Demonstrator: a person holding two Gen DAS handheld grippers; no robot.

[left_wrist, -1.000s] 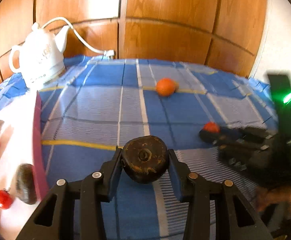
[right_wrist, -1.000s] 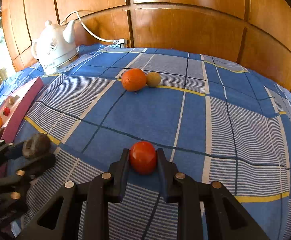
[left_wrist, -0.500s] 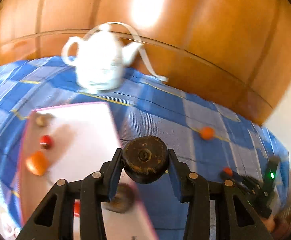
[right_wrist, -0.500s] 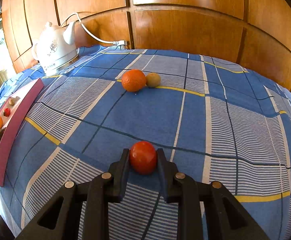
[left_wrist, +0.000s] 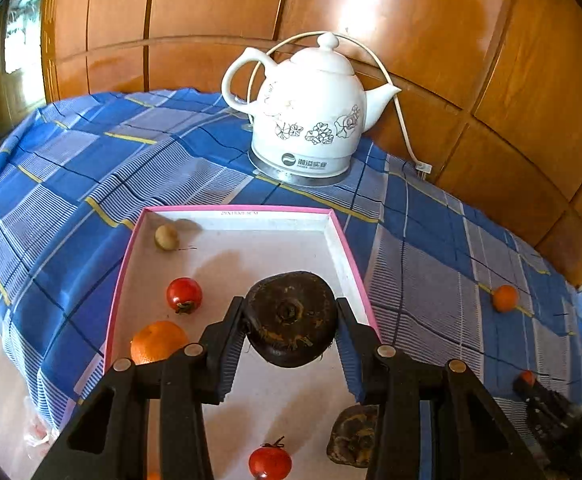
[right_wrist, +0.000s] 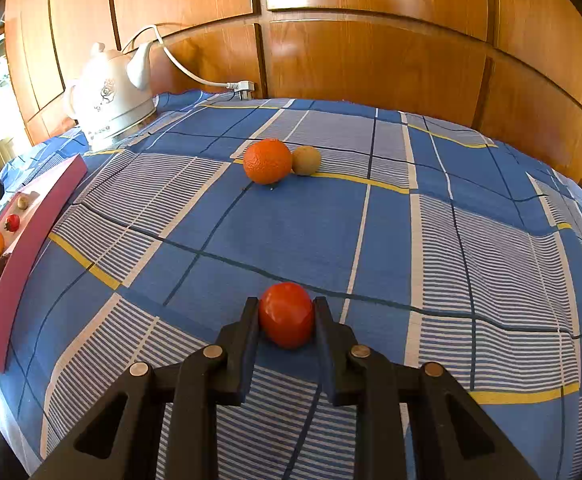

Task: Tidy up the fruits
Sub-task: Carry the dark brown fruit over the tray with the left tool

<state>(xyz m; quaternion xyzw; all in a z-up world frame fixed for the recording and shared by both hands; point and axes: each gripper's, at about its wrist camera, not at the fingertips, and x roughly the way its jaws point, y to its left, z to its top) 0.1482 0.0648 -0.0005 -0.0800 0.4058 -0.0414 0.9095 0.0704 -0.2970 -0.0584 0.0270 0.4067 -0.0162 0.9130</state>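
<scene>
My left gripper (left_wrist: 291, 322) is shut on a dark brown round fruit (left_wrist: 291, 316) and holds it above the pink-rimmed white tray (left_wrist: 235, 211). In the tray lie a small tan fruit (left_wrist: 166, 237), two red tomatoes (left_wrist: 184, 294) (left_wrist: 270, 462), an orange (left_wrist: 158, 342) and another dark fruit (left_wrist: 353, 440). My right gripper (right_wrist: 287, 320) is shut on a red tomato (right_wrist: 286, 314) just over the blue checked cloth. An orange (right_wrist: 267, 161) and a kiwi (right_wrist: 306, 160) lie together further back on the cloth.
A white kettle (left_wrist: 311, 120) with a cord stands behind the tray, against the wooden wall. The tray's side (right_wrist: 27, 256) shows at the left edge of the right wrist view. The cloth drops off at the table's left edge.
My left gripper has swung left with the dark fruit, from over the cloth to over the tray. My right gripper has stayed in place with the tomato.
</scene>
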